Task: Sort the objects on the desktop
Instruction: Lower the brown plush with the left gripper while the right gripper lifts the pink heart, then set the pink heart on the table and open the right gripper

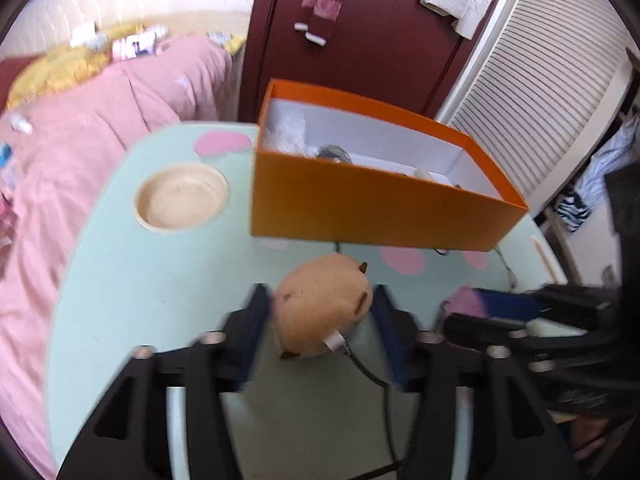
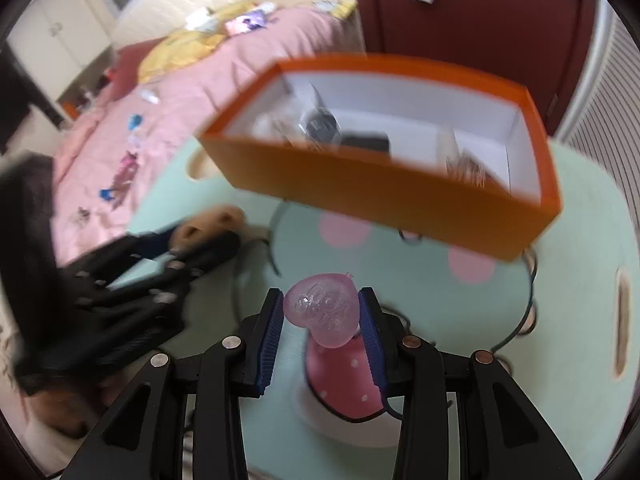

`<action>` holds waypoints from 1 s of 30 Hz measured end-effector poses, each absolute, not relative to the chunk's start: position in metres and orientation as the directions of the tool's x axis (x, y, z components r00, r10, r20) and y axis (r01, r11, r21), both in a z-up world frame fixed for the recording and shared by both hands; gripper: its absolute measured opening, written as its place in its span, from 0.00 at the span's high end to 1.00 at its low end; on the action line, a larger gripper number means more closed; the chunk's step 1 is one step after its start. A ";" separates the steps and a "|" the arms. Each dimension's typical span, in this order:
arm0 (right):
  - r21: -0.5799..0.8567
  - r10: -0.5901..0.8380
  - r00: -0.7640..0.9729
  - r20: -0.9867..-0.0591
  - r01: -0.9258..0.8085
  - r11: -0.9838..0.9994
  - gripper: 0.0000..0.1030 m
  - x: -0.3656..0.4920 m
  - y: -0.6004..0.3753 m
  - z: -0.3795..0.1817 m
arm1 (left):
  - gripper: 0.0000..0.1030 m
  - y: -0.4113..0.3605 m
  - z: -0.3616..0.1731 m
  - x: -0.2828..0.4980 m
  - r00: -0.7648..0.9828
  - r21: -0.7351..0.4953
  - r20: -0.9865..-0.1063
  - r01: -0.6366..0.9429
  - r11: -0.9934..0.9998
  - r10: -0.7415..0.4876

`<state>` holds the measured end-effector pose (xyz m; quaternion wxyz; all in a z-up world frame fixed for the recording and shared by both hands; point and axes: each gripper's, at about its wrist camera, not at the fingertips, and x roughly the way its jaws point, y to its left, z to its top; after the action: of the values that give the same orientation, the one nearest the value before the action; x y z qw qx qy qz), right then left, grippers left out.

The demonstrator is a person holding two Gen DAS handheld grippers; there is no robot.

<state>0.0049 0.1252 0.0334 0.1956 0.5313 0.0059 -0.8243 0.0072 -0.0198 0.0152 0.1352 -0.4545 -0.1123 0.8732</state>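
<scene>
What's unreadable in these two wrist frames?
- Contents of the orange box: left wrist view, near wall hides most of them; right wrist view, motion blur.
- Plush toy between the left gripper pads: contact unclear, blurred.
- Right gripper on the pink heart: the base under it is hidden by the heart.
- Cable: runs off the bottom edge, left wrist view.

Left tool (image 1: 320, 320) spread wide; right tool (image 2: 322, 312) clamped.
</scene>
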 end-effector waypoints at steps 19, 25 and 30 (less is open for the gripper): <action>0.174 -0.241 -0.577 -0.780 0.170 -0.970 0.36 0.020 0.196 0.045 | 0.19 -0.068 0.022 0.015 -0.557 -0.179 -0.821 0.036 -0.983 0.129; 0.083 -0.134 -0.582 -0.802 0.112 -0.990 0.36 0.030 0.204 0.020 | 0.19 -0.056 0.003 0.019 -0.578 -0.036 -0.816 0.029 -0.999 0.013; 0.006 -0.060 -0.621 -0.781 0.089 -0.996 0.31 0.037 0.197 0.011 | 0.17 -0.050 0.000 0.021 -0.601 -0.016 -0.799 0.009 -1.000 0.007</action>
<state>0.0371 0.1975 0.0111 0.0414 0.4331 0.0165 -0.9002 0.0214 -0.0497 0.0003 -0.0006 -0.4468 -0.0092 0.8946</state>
